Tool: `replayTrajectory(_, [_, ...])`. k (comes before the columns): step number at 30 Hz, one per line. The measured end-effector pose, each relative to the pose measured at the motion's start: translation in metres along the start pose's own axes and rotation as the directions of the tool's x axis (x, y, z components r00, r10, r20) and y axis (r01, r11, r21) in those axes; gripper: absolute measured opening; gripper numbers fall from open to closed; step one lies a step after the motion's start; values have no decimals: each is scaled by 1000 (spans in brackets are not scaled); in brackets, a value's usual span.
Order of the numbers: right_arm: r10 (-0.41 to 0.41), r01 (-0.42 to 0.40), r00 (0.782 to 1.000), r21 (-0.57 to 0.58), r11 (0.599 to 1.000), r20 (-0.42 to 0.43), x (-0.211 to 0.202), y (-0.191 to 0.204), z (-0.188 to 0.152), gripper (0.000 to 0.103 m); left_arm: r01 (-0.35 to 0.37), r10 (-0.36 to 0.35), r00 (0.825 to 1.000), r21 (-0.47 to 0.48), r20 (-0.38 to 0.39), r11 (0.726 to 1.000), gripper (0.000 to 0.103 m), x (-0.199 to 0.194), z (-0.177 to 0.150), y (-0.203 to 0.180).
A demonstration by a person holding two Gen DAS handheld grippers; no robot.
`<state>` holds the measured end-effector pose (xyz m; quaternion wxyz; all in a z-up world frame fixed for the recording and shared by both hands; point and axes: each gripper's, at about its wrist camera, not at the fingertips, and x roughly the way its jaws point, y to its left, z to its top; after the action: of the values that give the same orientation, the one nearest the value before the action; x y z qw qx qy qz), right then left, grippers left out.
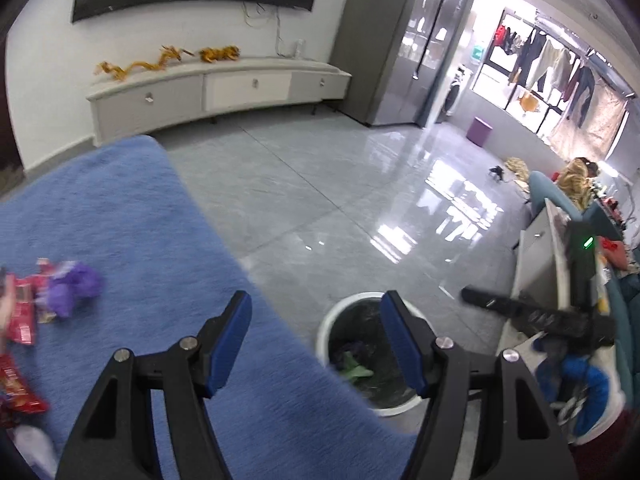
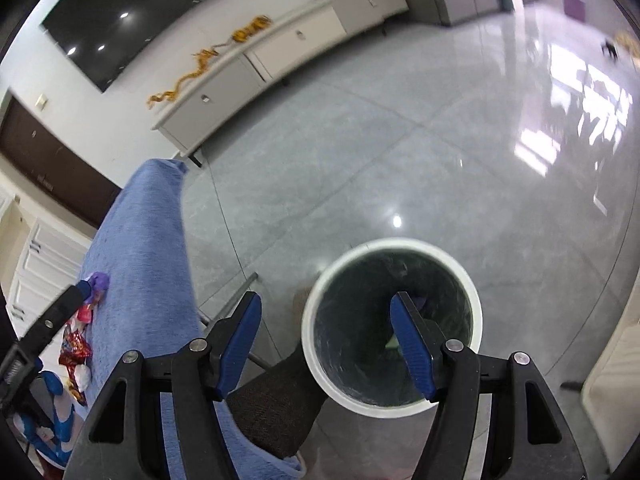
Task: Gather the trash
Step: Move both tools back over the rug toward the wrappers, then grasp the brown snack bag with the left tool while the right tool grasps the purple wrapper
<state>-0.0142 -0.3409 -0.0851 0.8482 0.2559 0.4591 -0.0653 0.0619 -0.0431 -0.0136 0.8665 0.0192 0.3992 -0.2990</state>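
Left gripper (image 1: 316, 344): jaws standing wide apart, gripping nothing, hanging over the right edge of the blue cloth (image 1: 132, 240) & pointing fwd/down across the room; its right finger is overlapping the bin's rim in the left wrist view.

Right gripper (image 2: 326, 344): also spread wide & carrying nothing, tilting steeply down over the floor; its right finger is sitting over the bin's mouth, its left finger over bare tile beside the cloth edge.

Trash bin (image 2: 390, 246): white round bin w/ dark liner, standing on the floor just beside the cloth-covered surface; purple & green scraps (image 1: 354, 362) are lying at the bottom.

Trash left on cloth: red snack wrappers (image 1: 22, 312) & a crumpled purple wrapper (image 1: 74, 286) are lying together at the far left, well apart from both grippers; more wrappers (image 2: 74, 346) are showing in the right wrist view. Blurred, so no finer detail.

Edges: the cloth's right edge is running diagonally betw. wrappers & bin; a dark panel (image 2: 276, 404) is showing under the cloth next to the bin.

Open room: glossy grey tile floor (image 2: 400, 140) is stretching from the bin toward a white low cabinet (image 1: 216, 88) along the far wall.
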Motion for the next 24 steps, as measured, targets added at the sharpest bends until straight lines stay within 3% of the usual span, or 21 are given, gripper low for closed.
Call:
replayTrajectory(6, [33, -26, 997, -96, 995, 76, -31, 45, 9, 66, -116, 118, 990, -41, 73, 992, 65, -54, -22, 55])
replayTrajectory(11, [77, -59, 993, -192, 980, 91, -42, 94, 12, 66, -237, 251, 963, -134, 101, 962, 65, -98, -50, 123])
replayTrajectory(15, [113, -88, 991, -273, 958, 76, -40, 134, 9, 66, -362, 390, 917, -239, 81, 901, 65, -136, -89, 185])
replayTrajectory(19, [145, -124, 989, -341, 932, 38, -27, 172, 4, 66, -437, 485, 873, -378, 38, 816, 66, -177, -137, 248])
replayTrajectory(21, [157, -142, 987, -366, 920, 11, -16, 189, 0, 66, -440, 493, 870, -428, 17, 790, 67, -190, -155, 272])
replayTrajectory(24, [173, -170, 985, -393, 904, -27, 1, 211, -7, 66, -400, 458, 889, -481, 5, 780, 67, -199, -167, 295])
